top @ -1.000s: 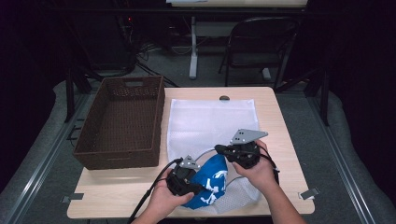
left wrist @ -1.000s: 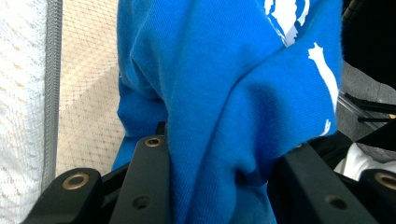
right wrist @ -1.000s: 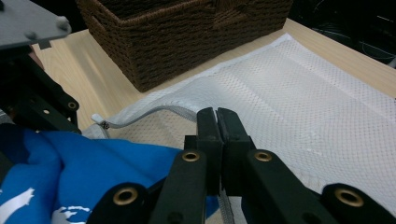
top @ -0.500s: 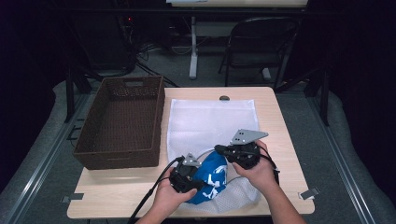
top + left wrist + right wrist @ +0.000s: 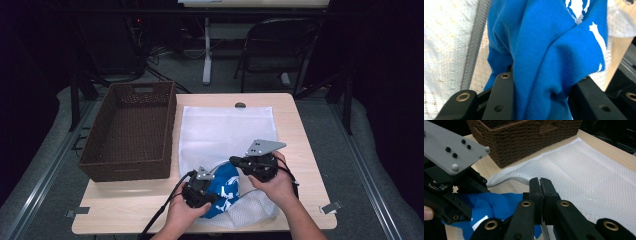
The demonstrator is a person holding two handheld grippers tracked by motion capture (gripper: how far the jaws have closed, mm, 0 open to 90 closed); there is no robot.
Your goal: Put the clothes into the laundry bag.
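The white mesh laundry bag (image 5: 225, 132) lies flat on the table (image 5: 295, 150) beside the wicker basket (image 5: 127, 132), its zipper edge pinched up by the right gripper (image 5: 540, 185) so the left gripper (image 5: 536, 85), clamping the blue shirt (image 5: 224, 189), can stuff it inside.

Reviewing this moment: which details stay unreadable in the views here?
- Right gripper: fingers pressed together at the white mesh laundry bag's edge; whether mesh is pinched, right gripper view can't settle.
- Blue printed T-shirt: white print cut off by folds and frame edge, left gripper view.
- Brown woven basket: interior too dark, high view.
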